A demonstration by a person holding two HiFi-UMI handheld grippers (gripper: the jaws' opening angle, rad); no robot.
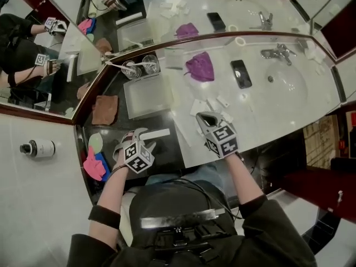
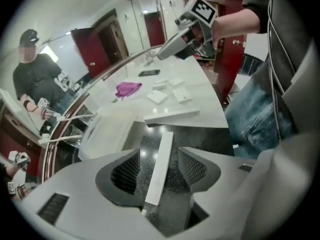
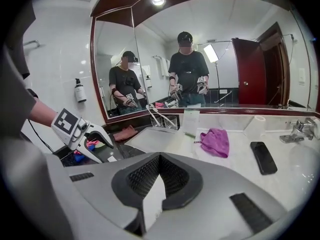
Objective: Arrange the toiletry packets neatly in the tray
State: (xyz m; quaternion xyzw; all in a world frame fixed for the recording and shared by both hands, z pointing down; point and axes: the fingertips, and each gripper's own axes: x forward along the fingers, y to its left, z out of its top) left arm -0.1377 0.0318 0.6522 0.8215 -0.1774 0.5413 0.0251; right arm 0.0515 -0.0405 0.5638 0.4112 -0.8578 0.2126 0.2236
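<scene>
Two packets are at the grippers, and none shows in the tray yet.

Head view: the tray (image 1: 146, 99) sits left of centre on the dark part of the worktop (image 1: 167, 154), and its floor looks bare. Your left gripper (image 1: 139, 135) stands just below the tray, at a long white packet (image 1: 160, 133). Your right gripper (image 1: 207, 119) hovers at centre, over the loose packets (image 1: 214, 105) scattered on the pale part of the worktop.

Left gripper view: the fingers (image 2: 125, 171) stand wide. The long white packet lies on the worktop between them at lower centre, and neither pad presses on it. The tray shows at centre left. A second long box (image 2: 172, 116) rests just above the packet.

Right gripper view: the fingers are closed on a small white packet (image 3: 150, 204), held at lower centre. The tray lies beyond it, at centre left.

Assessment: the task is at an early stage. You still have to place the held packet, the long one and the loose ones.
</scene>
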